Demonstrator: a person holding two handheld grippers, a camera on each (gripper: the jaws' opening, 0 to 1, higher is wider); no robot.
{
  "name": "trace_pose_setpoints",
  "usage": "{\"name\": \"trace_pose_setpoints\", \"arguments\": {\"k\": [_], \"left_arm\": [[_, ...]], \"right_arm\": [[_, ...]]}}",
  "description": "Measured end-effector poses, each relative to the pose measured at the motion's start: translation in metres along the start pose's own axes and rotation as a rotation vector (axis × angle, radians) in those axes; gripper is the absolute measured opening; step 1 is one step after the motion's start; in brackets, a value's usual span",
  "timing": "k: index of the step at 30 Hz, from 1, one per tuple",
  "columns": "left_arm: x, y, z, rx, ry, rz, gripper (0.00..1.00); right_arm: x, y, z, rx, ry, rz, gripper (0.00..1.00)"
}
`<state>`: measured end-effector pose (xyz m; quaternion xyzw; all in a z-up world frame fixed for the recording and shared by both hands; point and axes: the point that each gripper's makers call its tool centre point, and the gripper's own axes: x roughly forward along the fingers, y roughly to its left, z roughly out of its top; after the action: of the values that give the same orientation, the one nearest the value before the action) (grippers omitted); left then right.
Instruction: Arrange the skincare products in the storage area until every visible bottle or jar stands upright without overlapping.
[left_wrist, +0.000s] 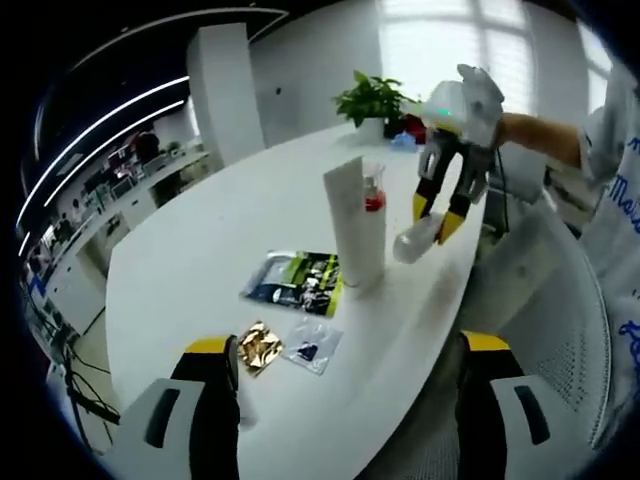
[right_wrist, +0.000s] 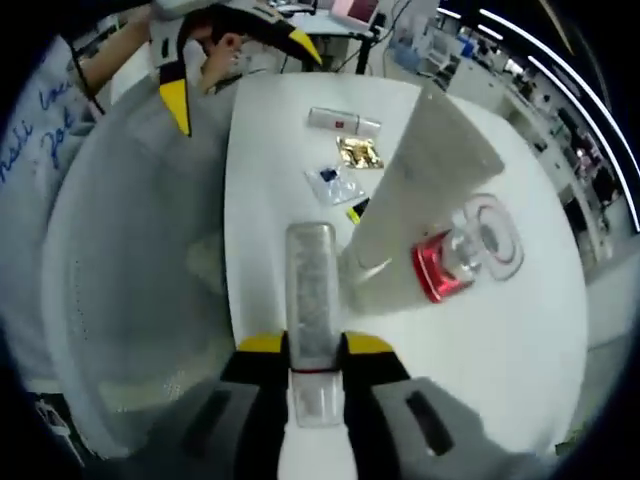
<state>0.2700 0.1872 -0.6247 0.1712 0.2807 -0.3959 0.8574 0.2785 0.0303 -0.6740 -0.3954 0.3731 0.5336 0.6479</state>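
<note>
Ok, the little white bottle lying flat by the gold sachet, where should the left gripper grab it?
Probably across the middle of the white bottle, coming straight down from above with the left gripper. It lies on its side, so the jaws should straddle its narrow width, crosswise to its length. The gold sachet sits close beside it, so keep clear of that.

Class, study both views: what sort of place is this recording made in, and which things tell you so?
Probably an open-plan office or lab. A long white table with a potted plant stands before rows of workstations under strip ceiling lights, with a bright window behind. Skincare items on the table look like a staged task.
</note>
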Motion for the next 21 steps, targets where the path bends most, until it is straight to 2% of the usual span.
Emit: {"name": "trace_pose_setpoints", "arguments": {"k": [12,21], "left_arm": [[0.013,-0.013,0.007,0.061,-0.007,-0.043,0.77],[0.03,-0.025,0.014,0.136,0.002,-0.092,0.68]], "right_arm": [[0.016,0.005,0.032,-0.095,-0.009,0.016,0.19],[0.027,0.009,0.046,-0.153,0.001,0.035,0.19]]}}
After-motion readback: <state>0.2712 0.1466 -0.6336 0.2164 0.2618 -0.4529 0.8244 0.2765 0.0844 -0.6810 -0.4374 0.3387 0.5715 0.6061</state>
